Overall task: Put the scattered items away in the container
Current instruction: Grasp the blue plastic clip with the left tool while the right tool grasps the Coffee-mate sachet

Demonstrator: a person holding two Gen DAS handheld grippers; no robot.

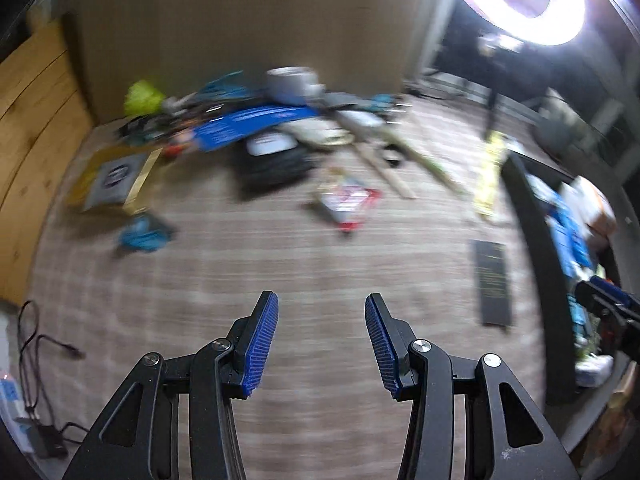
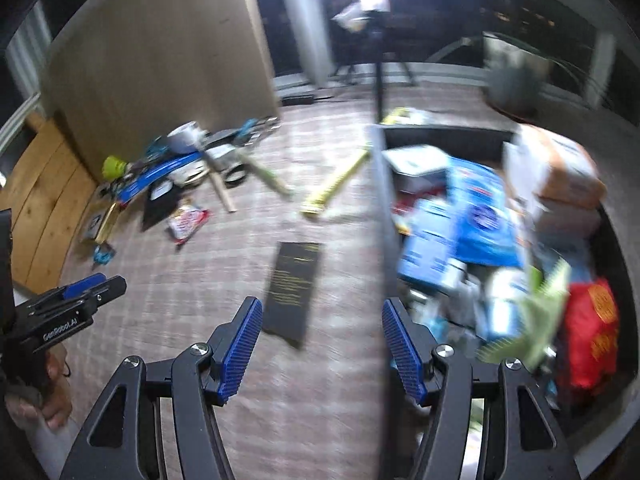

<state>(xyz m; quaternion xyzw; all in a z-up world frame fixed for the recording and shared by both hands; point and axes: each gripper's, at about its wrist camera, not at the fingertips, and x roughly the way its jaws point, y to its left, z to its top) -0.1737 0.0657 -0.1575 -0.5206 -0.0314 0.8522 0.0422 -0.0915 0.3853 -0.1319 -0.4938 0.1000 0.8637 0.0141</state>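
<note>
My left gripper hangs open over bare carpet with nothing between its fingers. Ahead of it lie a red-and-white packet, a teal item and a flat black card. The dark container stands at the right, with my right gripper over it. In the right wrist view the right gripper is open and empty, straddling the container's near wall. The container holds blue boxes, a red bag and a blurred pale green item. The black card lies just left of the wall. A hand holds the left gripper at the far left.
A pile of clutter sits against the beige wall: a blue box, a white pot, a yellow-green thing, a framed board. A yellow strip and wooden sticks lie near the container. Cables trail at the left. A lamp stand rises behind.
</note>
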